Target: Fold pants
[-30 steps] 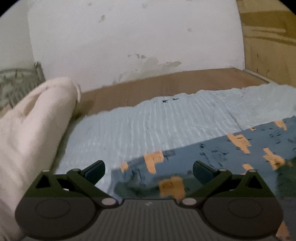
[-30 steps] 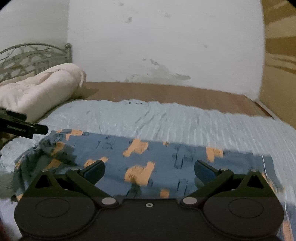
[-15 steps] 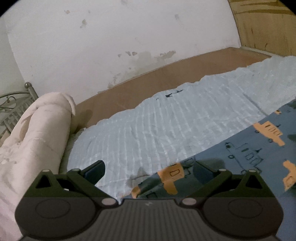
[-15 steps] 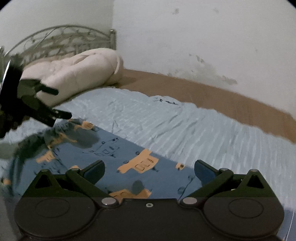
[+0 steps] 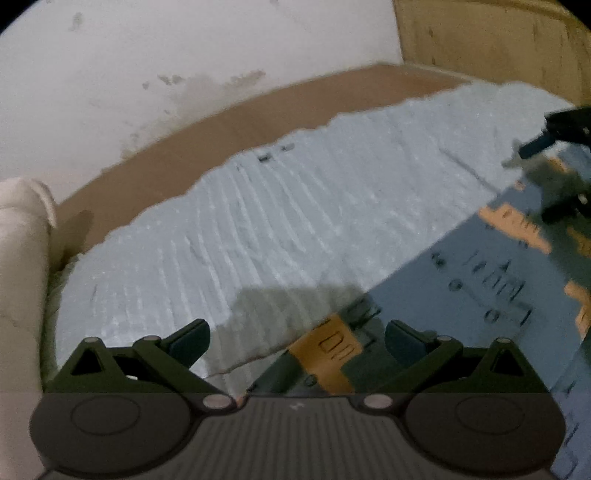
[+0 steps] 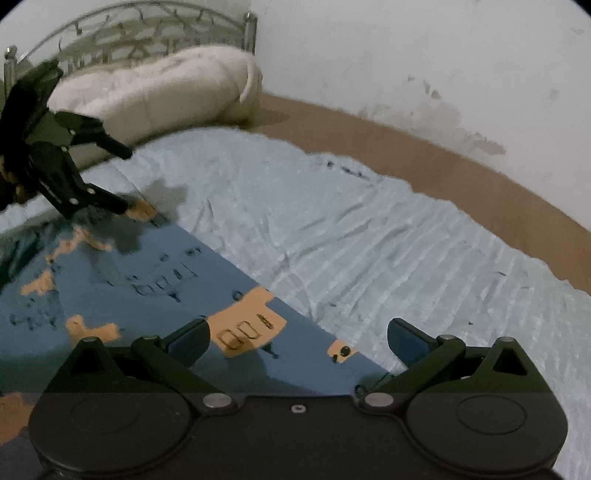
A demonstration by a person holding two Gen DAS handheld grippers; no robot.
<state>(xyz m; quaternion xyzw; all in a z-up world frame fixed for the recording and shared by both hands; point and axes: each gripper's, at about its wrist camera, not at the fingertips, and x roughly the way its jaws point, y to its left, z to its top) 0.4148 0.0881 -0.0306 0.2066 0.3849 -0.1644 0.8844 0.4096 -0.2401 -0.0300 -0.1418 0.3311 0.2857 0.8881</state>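
Blue pants [image 6: 122, 291] with orange vehicle print lie flat on the pale blue bedspread [image 6: 369, 240]; left gripper [image 5: 297, 338] jaws wide apart over one edge, gripping nothing; right gripper [image 6: 299, 338] (just been closing slightly) wide too, cloth below its fingers, not pinched; cream pillow [image 6: 159, 92] at the headboard [image 6: 110, 37].

A white plaster wall [image 6: 424, 48] rises behind the bed, stained and flaking in grey patches low down. Along its foot runs a bare brown mattress edge [image 6: 443, 162] — uncovered where the pale blue ribbed sheet [image 6: 369, 240] stops short. At the head stands a curved metal headboard [image 6: 110, 22] with scrollwork, and against it lies a rolled cream comforter [image 6: 159, 92]. A plywood panel [image 5: 491, 40] closes the far end (seen from the left wrist). The light is dim and flat.
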